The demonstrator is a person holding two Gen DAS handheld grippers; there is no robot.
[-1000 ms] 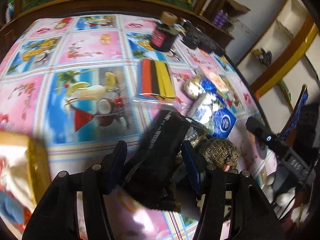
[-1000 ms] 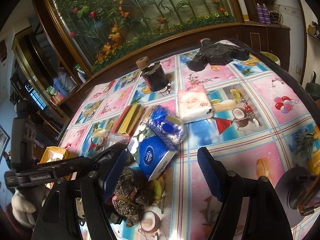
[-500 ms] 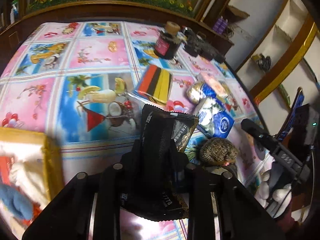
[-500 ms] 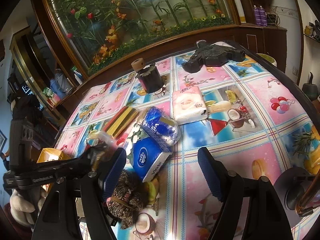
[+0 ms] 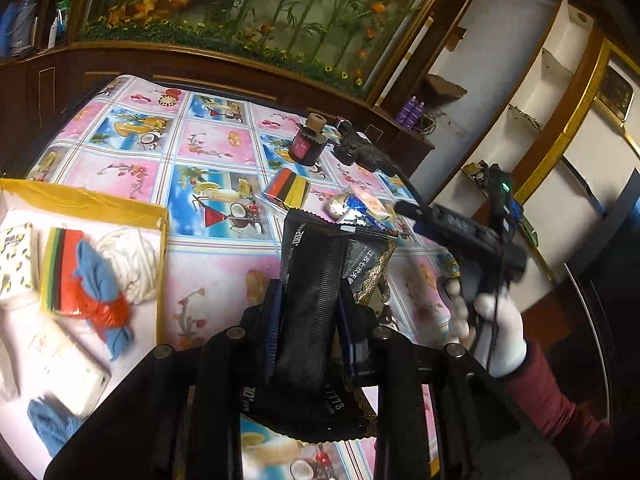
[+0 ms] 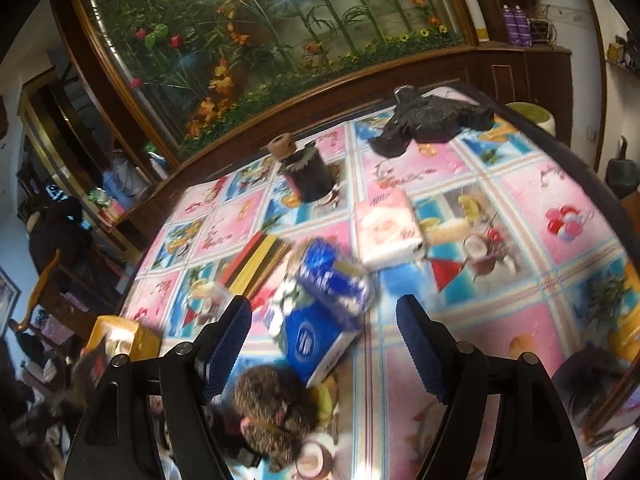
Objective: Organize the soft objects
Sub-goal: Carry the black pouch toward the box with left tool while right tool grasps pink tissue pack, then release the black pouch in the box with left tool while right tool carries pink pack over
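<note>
Left gripper [image 5: 308,320] clenched on black packet [image 5: 316,280] at lower centre, yellow box [image 5: 158,240] at left, right gripper [image 6: 324,344] spread wide, grasping nothing, above blue tissue pack [image 6: 316,340].

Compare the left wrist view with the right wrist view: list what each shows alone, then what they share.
Left wrist only: the left hand-held gripper shut on a black packet, and the open yellow box of sorted soft items.

Right wrist only: the open right hand-held gripper, and a brown fuzzy item below it.

Both: the dark jar, the striped pack.
</note>
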